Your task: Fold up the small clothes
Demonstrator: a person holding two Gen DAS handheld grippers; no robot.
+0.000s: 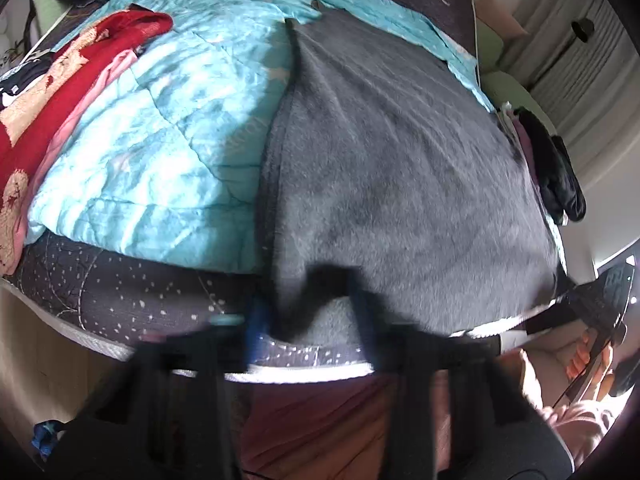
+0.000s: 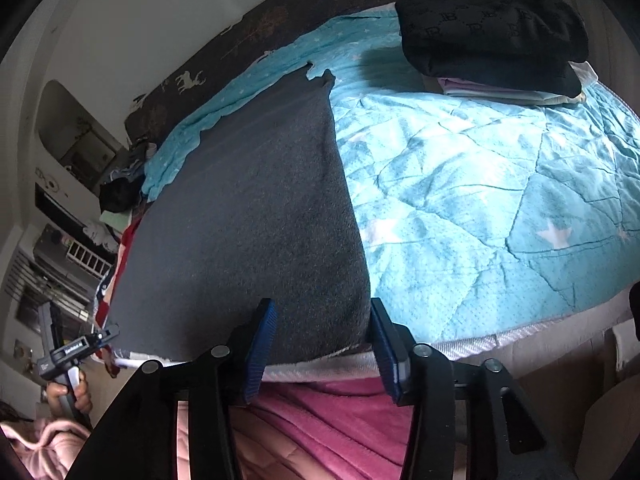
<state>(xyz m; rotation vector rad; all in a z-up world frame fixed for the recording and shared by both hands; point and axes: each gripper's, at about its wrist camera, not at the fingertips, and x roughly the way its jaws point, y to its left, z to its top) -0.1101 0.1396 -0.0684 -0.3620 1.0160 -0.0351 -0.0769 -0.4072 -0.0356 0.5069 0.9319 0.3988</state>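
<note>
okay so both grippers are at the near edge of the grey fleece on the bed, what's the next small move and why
Probably close both on the near hem. The grey fleece garment lies flat on the blue quilt, and the right gripper and left gripper each straddle its edge, jaws open.

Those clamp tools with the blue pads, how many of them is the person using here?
2. The right gripper is open at the near edge of the grey garment. The left gripper sits at that garment's other near corner, in the person's hand. No others show.
</note>
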